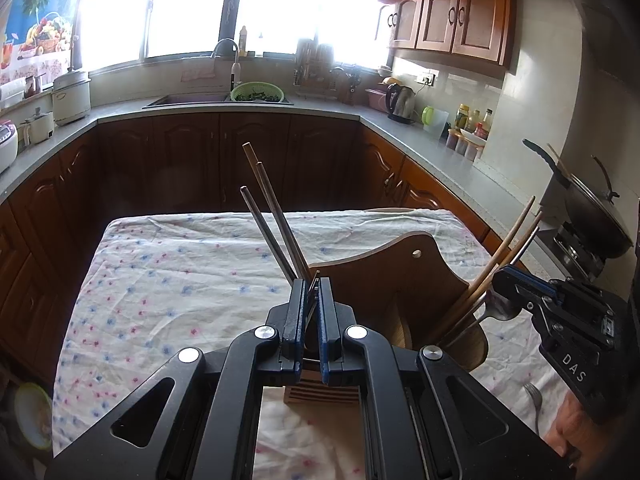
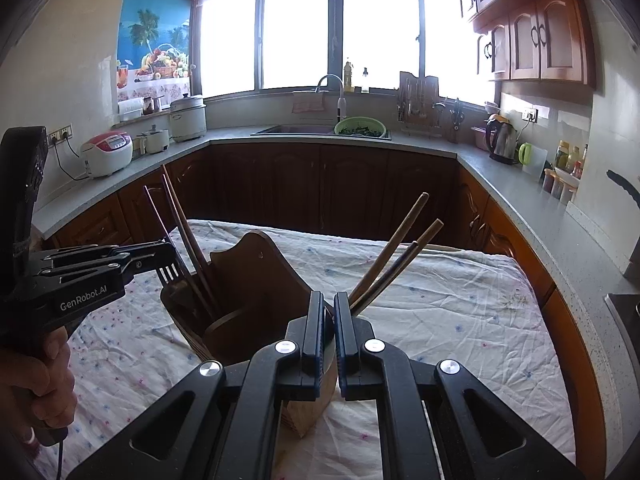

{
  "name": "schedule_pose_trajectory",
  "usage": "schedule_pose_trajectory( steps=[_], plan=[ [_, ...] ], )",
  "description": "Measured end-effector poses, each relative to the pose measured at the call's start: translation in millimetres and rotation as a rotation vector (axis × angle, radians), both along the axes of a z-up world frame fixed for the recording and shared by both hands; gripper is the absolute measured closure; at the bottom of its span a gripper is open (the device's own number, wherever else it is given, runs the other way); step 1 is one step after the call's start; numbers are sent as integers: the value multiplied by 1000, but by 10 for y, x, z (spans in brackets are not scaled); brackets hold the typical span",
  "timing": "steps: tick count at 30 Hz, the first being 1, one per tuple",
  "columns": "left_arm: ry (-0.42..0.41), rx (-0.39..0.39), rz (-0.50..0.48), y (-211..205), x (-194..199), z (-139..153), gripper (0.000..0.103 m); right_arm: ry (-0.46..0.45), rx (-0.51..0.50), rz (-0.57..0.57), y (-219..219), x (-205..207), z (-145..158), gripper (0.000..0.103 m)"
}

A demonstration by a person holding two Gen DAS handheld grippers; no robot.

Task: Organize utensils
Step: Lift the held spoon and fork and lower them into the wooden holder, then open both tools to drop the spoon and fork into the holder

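Surface [image 1: 168,280] draped in a wrinkled white cloth with small pink and blue flowers, standing in a kitchen with grey counters, dark wood cabinets and bright windows; on it a curved brown wooden utensil holder [image 1: 394,276] with two compartments; three chopsticks [image 1: 276,224] lean in the left compartment, three wooden ones [image 2: 394,264] in the right; left gripper [image 1: 313,294], jaws clamped on a metal fork [image 2: 168,273] above the left compartment; right gripper [image 2: 328,308], jaws nearly together, seemingly on a metal spoon [image 1: 498,309]; a second fork [image 1: 534,396] lies on the cloth.
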State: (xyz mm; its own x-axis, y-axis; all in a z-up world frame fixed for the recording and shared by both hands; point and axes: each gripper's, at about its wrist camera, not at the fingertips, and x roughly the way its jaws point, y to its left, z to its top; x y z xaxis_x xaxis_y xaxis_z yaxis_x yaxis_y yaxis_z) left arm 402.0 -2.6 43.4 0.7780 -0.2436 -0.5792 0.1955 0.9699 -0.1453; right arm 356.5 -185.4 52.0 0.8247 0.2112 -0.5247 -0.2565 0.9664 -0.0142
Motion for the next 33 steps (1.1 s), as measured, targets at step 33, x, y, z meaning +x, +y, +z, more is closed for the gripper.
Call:
schedule_pose_trajectory(
  steps=[33],
  plan=[
    [-1, -15, 40, 44, -161, 58, 74, -34, 12, -34, 5, -91, 62, 81]
  ],
)
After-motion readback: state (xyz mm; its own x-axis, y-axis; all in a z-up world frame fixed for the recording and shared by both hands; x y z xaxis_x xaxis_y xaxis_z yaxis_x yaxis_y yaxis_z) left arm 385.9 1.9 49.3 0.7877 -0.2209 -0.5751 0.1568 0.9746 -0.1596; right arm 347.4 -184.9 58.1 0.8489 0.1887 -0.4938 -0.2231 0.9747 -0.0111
